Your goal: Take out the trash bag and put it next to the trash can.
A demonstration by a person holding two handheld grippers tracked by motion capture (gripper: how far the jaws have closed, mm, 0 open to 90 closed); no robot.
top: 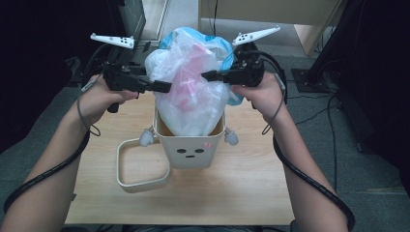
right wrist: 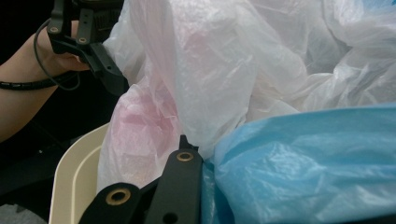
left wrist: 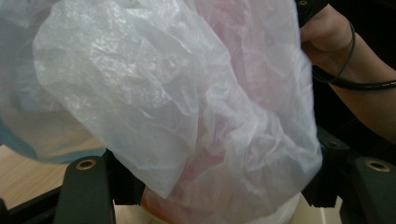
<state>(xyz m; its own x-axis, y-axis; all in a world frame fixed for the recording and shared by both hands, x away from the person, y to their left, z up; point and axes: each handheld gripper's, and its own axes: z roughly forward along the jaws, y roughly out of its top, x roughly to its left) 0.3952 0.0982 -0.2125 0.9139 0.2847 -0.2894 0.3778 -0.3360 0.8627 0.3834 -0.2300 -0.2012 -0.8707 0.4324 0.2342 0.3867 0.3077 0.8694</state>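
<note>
1. We find a cream plastic bin with a printed face (top: pixel 191 151) at the centre of a light wooden table (top: pixel 241 193); its cream loop-shaped lid frame (top: pixel 140 164) lies on the table at nine o'clock of the bin, touching it.
2. A bundle of translucent white, pink and blue plastic bags (top: pixel 191 92) stands in the bin's mouth and bulges well above the rim.
3. The left gripper (top: pixel 164 87) meets the bundle at nine o'clock, the right gripper (top: pixel 208 76) at three o'clock.
4. In the left gripper view the film (left wrist: pixel 187 107) drapes between widely parted jaws. For the right gripper we cannot tell whether it pinches film.
5. Our judgement: the bundle is being handled at the bin's mouth; whether in or out, we cannot tell. The next move calls for a firm pinch on both sides and a straight vertical path, lest the light bin tip.
</note>
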